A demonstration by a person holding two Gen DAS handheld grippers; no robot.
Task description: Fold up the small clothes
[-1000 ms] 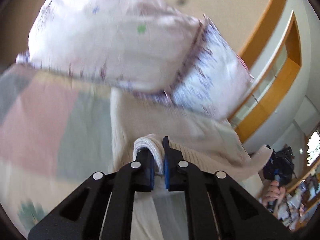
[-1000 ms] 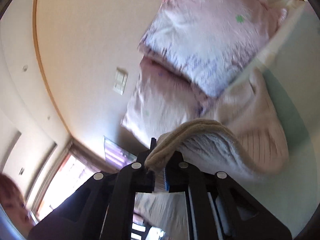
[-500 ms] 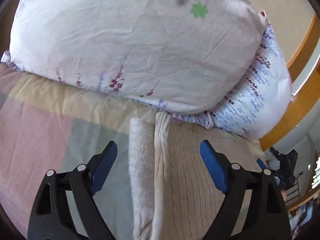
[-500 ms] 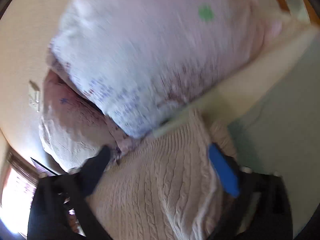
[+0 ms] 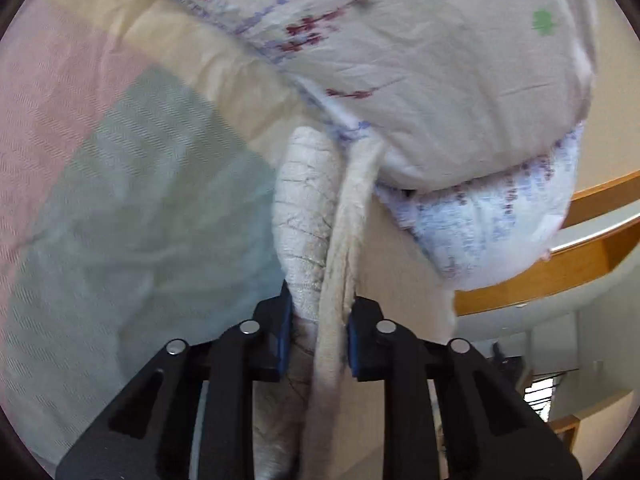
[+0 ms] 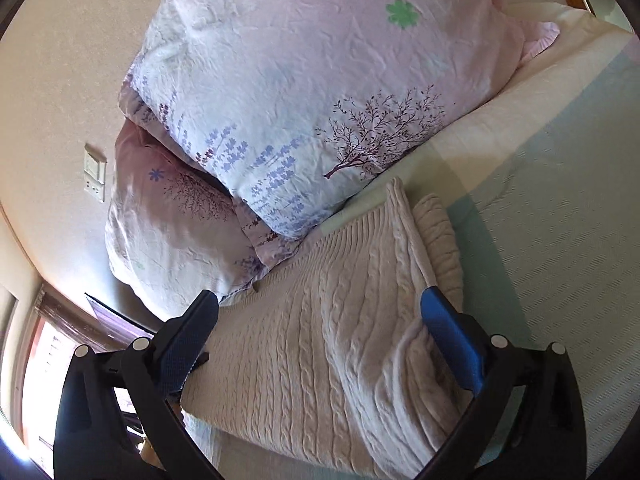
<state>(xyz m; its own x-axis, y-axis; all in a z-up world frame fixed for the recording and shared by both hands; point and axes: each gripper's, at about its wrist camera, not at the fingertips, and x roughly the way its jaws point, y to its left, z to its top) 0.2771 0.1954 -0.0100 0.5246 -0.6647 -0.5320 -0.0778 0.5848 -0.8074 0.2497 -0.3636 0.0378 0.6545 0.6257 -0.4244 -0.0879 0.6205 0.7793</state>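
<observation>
A cream cable-knit sweater [image 6: 320, 328] lies on the bed just below the pillows, with a folded edge along its right side. In the left wrist view my left gripper [image 5: 316, 340] is shut on that folded edge of the sweater [image 5: 316, 216], which runs up toward the pillow. My right gripper [image 6: 320, 340] is open, its blue-padded fingers spread wide just above the sweater's middle, holding nothing.
Two floral pillows [image 6: 304, 80] are stacked against the wall right behind the sweater; the top one also shows in the left wrist view [image 5: 420, 72]. The bedspread [image 6: 560, 200] in pastel green, pink and cream blocks extends to the sides. A wooden headboard frame [image 5: 560, 264] is at the right.
Both grippers let go of the sweater and opened half a second ago. Since then my left gripper has shut on the sweater's folded edge; my right gripper stays open over it.
</observation>
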